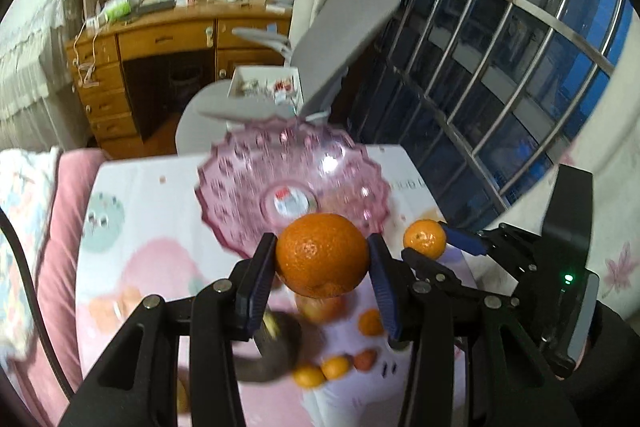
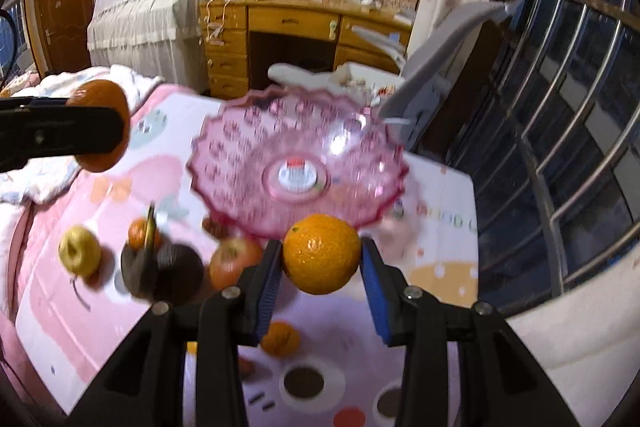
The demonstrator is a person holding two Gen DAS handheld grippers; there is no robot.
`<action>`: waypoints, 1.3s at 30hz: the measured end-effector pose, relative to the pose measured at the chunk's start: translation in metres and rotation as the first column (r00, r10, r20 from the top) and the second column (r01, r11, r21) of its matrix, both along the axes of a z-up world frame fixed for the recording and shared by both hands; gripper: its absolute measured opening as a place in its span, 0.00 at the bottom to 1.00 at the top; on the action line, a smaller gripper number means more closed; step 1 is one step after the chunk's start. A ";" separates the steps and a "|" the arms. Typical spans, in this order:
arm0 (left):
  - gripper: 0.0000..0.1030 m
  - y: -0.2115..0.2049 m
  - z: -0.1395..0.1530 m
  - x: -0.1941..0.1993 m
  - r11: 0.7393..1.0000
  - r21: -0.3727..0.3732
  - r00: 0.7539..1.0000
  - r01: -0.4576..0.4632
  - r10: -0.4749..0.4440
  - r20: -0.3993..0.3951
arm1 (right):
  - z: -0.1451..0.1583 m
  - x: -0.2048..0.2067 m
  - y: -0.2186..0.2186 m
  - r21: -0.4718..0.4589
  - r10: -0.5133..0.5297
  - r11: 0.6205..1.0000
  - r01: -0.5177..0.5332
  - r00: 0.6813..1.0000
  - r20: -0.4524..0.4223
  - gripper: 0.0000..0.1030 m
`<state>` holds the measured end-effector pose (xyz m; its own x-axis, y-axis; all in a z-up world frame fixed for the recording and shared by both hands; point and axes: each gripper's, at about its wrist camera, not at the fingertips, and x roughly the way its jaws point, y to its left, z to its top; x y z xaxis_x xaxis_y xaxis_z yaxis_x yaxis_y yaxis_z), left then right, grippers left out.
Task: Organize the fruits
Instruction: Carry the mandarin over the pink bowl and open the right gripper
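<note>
Oranges: left jaws [image 1: 322, 269] clamp one [image 1: 322, 255], right jaws [image 2: 320, 263] another [image 2: 321, 253]; pink bowl [image 2: 240, 155] holds no fruit.

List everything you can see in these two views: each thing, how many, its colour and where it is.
Large orange: one, deep orange, between the left gripper's pads.
Smaller orange: one, yellow-orange, between the right gripper's pads.
Pink scalloped glass bowl: one, empty, far end of the table.
Patterned tablecloth: one, pink and white, over the table.
Yellow apple: one, left side.
Red apple: one, near the bowl.
Dark avocados: two, blurred, centre-left.
Grey office chair: one, behind the table.
Wooden desk: one, background.
Left gripper: black, blue pads.
Right gripper: black, blue pads.
</note>
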<state>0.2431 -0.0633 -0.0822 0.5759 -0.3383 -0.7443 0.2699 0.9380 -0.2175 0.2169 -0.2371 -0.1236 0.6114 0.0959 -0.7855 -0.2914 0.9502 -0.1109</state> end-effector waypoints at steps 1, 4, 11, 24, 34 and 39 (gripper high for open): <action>0.43 0.001 0.000 0.004 1.000 0.001 1.000 -0.002 0.002 0.006 | 0.002 0.005 0.001 0.004 -0.004 1.000 0.004 1.000 0.013 0.39; 0.43 0.006 -0.003 0.025 1.000 -0.001 1.000 -0.005 0.005 0.017 | 0.004 0.017 0.005 0.005 -0.017 1.000 0.016 0.999 0.039 0.39; 0.43 0.008 -0.037 0.070 1.000 0.027 1.000 -0.005 0.006 -0.027 | -0.014 0.043 0.015 0.012 -0.023 1.000 0.023 0.999 0.030 0.39; 0.43 -0.003 -0.116 0.108 0.999 0.043 0.976 -0.012 0.021 -0.216 | -0.068 0.067 0.020 0.044 -0.054 0.997 0.059 0.992 -0.116 0.39; 0.65 -0.004 -0.114 0.108 1.000 0.021 0.976 -0.016 0.020 -0.216 | -0.072 0.073 0.016 0.095 -0.071 0.992 0.084 0.988 -0.138 0.40; 0.65 -0.002 -0.102 0.098 0.999 0.030 0.978 -0.034 0.040 -0.203 | -0.063 0.070 0.011 0.129 -0.070 0.988 0.086 0.990 -0.122 0.51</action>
<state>0.3416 -0.0654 -0.1845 0.4235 -0.2982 -0.8554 0.1878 0.9527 -0.2391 0.2870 -0.2260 -0.1863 0.5262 0.1604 -0.8351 -0.2195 0.9744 0.0488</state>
